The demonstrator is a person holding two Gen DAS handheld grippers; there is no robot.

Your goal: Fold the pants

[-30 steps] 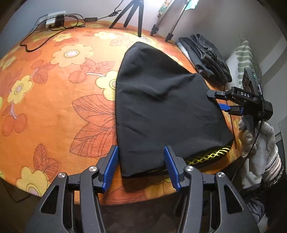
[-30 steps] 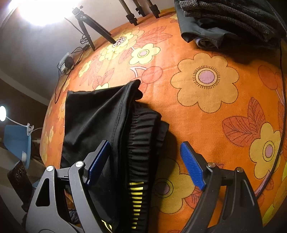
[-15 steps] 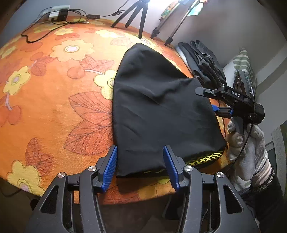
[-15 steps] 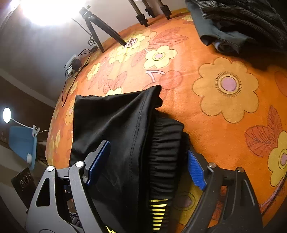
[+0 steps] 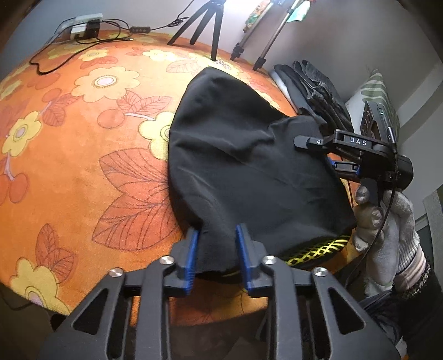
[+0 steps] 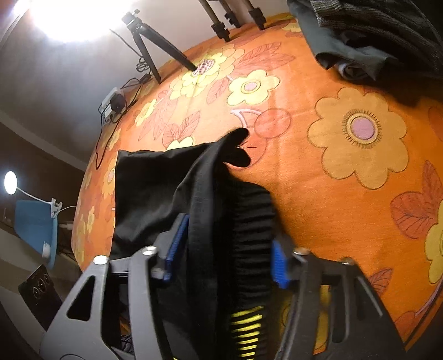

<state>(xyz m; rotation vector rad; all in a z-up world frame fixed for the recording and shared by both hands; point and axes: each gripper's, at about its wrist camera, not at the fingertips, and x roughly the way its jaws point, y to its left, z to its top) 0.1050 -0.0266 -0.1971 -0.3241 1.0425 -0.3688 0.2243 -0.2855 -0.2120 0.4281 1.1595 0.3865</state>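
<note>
A: Black pants (image 5: 249, 166) lie half-folded on the orange floral cloth (image 5: 83, 171), near edge at the table's rim. Left gripper (image 5: 217, 257) is closing on the hem corner.

B: Right gripper (image 6: 224, 254) is closing over the bunched waistband (thick, so bite deep). Lift both corners evenly.

Only one piece of lettering can be read: white capitals "DAS" on the black upper arm of the right tongs (image 5: 331, 163), seen from the left wrist; nothing legible shows on the power strip (image 5: 83, 25) or elsewhere.
</note>
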